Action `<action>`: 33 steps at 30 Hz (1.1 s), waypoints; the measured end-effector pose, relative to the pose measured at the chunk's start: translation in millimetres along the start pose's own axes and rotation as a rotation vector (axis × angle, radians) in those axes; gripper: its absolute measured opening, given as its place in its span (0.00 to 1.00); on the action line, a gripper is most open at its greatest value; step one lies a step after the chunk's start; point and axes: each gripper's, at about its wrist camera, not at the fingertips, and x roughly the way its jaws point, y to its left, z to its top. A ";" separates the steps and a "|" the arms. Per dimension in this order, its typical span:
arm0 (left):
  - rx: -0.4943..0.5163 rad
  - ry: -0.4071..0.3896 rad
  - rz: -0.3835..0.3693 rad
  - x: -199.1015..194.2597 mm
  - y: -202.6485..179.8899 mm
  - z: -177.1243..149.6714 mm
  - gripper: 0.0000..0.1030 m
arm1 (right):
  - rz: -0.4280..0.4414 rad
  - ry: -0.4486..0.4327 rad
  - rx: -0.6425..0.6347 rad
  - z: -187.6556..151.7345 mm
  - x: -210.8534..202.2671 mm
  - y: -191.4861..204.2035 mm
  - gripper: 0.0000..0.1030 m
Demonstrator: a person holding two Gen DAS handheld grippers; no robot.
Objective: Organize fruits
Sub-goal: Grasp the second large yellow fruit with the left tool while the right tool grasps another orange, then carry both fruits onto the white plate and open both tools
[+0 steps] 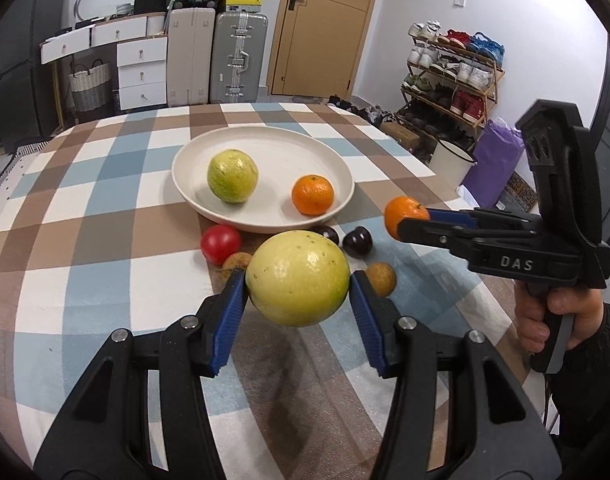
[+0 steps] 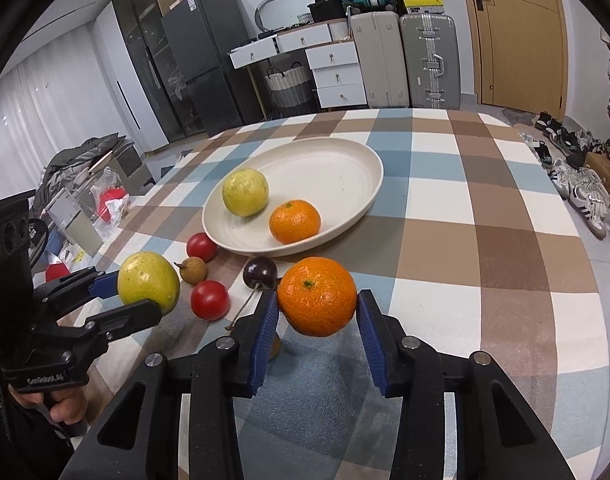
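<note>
- My left gripper: blue ribbed fingers clamped on a round yellow-green guava-like fruit, one pad on each flank; the fruit hung clear above the surface.
- My right gripper: blue fingers set narrow on either side of a small orange mandarin, pads against its skin; the mandarin was held above the surface, stem dimple turned toward the camera. A hand gripped the handle.
- Surface: covered by a checked cloth in blue, brown and white.
- Shallow round cream plate: stood mid-surface, beyond both grippers.
- Second yellow-green fruit: lay on the plate, toward its left side in the left wrist view.
- Second orange mandarin: lay on the plate near its front rim, apart from the green fruit.
- Two small round red fruits and: rested on the cloth just in front of the plate.
- Dark purple cherries: two showed in the left wrist view, close to the plate's front rim; one stem lay along the cloth.
- Small brown round fruits, like longans: lay loose on the cloth near the red ones.
</note>
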 end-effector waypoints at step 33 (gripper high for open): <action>-0.009 -0.058 0.119 34.1 44.7 66.7 0.48 | 0.036 -0.106 -0.008 66.5 -10.0 7.5 0.40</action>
